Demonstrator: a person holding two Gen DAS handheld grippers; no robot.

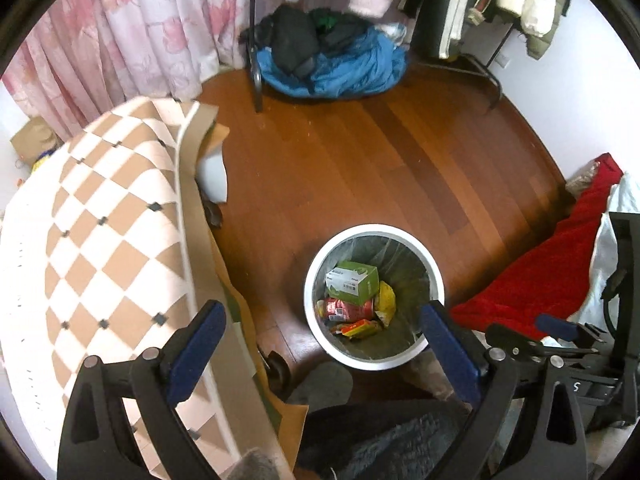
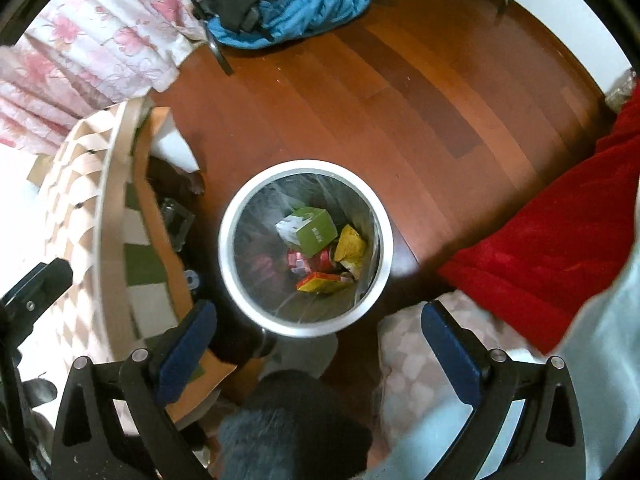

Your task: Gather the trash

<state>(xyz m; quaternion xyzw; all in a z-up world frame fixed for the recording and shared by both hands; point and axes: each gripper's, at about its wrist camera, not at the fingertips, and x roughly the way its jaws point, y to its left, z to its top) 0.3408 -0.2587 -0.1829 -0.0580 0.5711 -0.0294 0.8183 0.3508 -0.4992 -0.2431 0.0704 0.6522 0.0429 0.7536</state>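
Pointing steeply down, both tongs (image 1: 324, 344) (image 2: 316, 344) gape empty over the bin (image 2: 236, 280).

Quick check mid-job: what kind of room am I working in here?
Most likely a bedroom or dressing corner: floral curtains, a rack of hanging clothes, heaped laundry on wooden flooring, beside a lined trash bin.

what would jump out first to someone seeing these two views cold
The white round trash bin on the reddish wood floor draws the eye, lined with clear plastic and holding a green box, a yellow wrapper and red packets. Both grippers hang open and empty above it: the left gripper and the right gripper. A bright red blanket lies to the bin's right, a blue fabric heap at the far end.
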